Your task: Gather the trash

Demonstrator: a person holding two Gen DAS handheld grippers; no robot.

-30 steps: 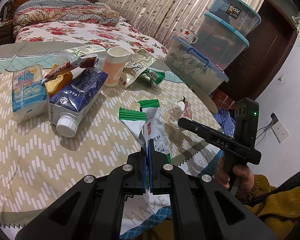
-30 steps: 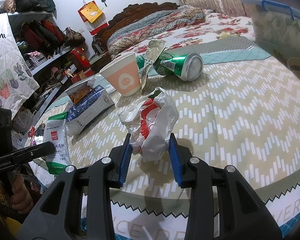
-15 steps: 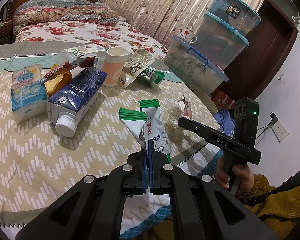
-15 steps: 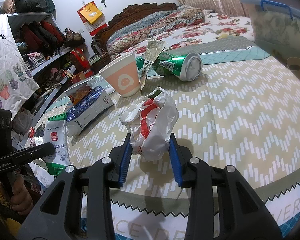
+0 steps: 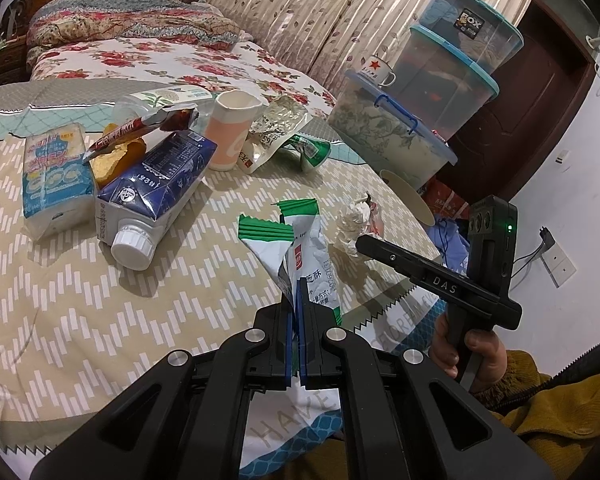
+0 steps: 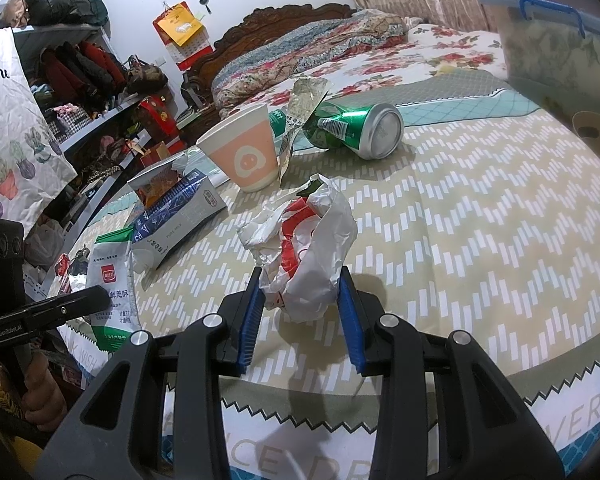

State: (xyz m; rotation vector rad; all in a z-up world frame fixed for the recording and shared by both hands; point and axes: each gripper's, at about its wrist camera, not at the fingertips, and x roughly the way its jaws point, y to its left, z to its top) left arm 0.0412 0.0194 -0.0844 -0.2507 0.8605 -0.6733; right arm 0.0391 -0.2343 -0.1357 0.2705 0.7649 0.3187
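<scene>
Nothing much has moved in the last second: both grippers sit where they were, each on its own piece of litter on the tablecloth.

Seen from the left wrist camera, the left gripper is pressed together on the lower edge of the green-and-white snack wrapper, which stands up toward 12 o'clock from the pads. In the right wrist view, the right gripper has its blue pads against either side of the crumpled white-and-red wrapper; whether it is truly squeezing or only touching I cannot tell. That wad rests on the cloth just ahead of the fingers.

Remaining trash lies further off: the paper cup at 11 o'clock, the green can at 1 o'clock, the milk carton at 10 o'clock.

To do this step well, I judge the right pads should close firmly around the wad's bulk, since loose paper may slip, then lift straight up before carrying both pieces away.
</scene>
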